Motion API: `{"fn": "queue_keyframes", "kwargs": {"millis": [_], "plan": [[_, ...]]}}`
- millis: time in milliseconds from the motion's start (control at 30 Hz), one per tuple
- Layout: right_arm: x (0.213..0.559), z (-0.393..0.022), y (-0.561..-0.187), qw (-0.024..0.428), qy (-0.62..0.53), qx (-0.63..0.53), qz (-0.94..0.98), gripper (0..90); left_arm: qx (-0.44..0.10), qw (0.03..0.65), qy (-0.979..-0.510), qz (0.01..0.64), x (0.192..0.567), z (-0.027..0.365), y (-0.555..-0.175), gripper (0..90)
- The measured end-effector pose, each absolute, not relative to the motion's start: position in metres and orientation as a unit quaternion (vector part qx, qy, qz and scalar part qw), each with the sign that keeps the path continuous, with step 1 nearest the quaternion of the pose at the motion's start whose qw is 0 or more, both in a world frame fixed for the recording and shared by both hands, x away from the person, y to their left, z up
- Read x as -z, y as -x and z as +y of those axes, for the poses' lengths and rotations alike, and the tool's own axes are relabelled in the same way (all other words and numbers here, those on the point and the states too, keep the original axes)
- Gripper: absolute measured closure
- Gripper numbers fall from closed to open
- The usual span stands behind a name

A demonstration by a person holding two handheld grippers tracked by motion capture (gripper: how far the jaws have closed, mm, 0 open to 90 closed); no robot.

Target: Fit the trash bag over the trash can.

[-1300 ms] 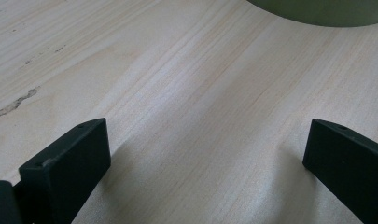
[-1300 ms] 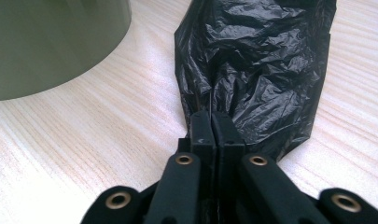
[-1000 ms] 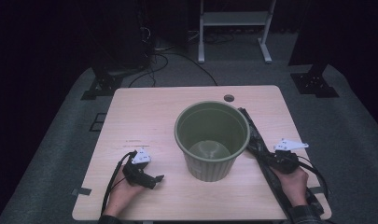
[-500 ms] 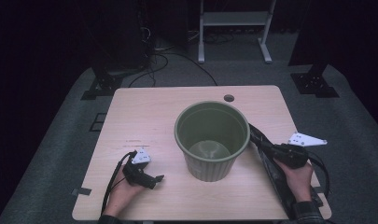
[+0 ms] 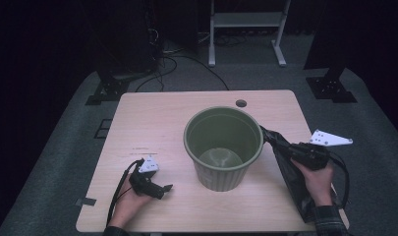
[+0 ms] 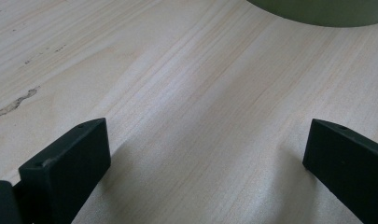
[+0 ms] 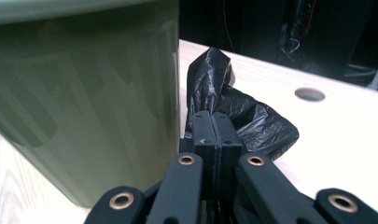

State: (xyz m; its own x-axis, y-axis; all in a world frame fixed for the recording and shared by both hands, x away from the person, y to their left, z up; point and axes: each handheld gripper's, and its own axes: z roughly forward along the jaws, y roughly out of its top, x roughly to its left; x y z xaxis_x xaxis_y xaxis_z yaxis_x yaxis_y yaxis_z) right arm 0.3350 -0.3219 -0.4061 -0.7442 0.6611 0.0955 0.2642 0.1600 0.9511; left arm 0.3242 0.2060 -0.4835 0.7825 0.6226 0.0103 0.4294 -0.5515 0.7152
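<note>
Jaws of the right gripper (image 7: 213, 126) are pressed together on a fold of the black bag (image 7: 252, 123), holding it just beside the wall of the green bin (image 7: 84, 107). From the high view, the bag (image 5: 290, 169) hangs from the right gripper (image 5: 285, 147) and trails down over the table (image 5: 152, 118) toward its near right edge, its upper end close to the bin (image 5: 223, 147) rim. The bin stands upright near the table's middle and appears empty.

Jaws of the left gripper (image 6: 205, 154) stand wide apart over bare wood, with nothing between them; that gripper (image 5: 159, 189) rests on the table well to the left of the bin.

Risks, as judged:
- The grip takes a thin fold only; slick film may slip free if the bag drags.
- The trailing length could snag on the rim or the table edge.
- A sideways pull against the wall could shift or tip the light bin, which nothing steadies.
- With one grip point the bag mouth stays collapsed, so lining the bin may fail.
</note>
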Motion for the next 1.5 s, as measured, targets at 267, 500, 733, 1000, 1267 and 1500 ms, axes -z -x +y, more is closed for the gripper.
{"fn": "queue_keyframes", "kwargs": {"millis": [267,500,733,1000,1267,1500], "plan": [[0.375,-0.320,-0.339,0.182,-0.293,-0.586,0.733,89.9,-0.132,0.364,-0.871,0.302,0.483,0.206,-0.324,0.0],[0.348,-0.312,-0.351,0.191,-0.278,-0.593,0.731,89.9,-0.132,0.364,-0.871,0.301,0.483,0.206,-0.324,0.0],[0.324,-0.301,-0.365,0.195,-0.265,-0.599,0.730,89.9,-0.132,0.365,-0.871,0.301,0.483,0.206,-0.324,0.0],[0.291,-0.289,-0.376,0.200,-0.245,-0.621,0.717,90.0,-0.132,0.365,-0.871,0.301,0.483,0.206,-0.324,0.0],[0.255,-0.274,-0.377,0.197,-0.213,-0.647,0.705,90.0,-0.132,0.365,-0.871,0.301,0.483,0.206,-0.324,0.0],[0.240,-0.259,-0.364,0.185,-0.174,-0.662,0.705,90.0,-0.131,0.365,-0.871,0.301,0.483,0.206,-0.324,0.0]]}}
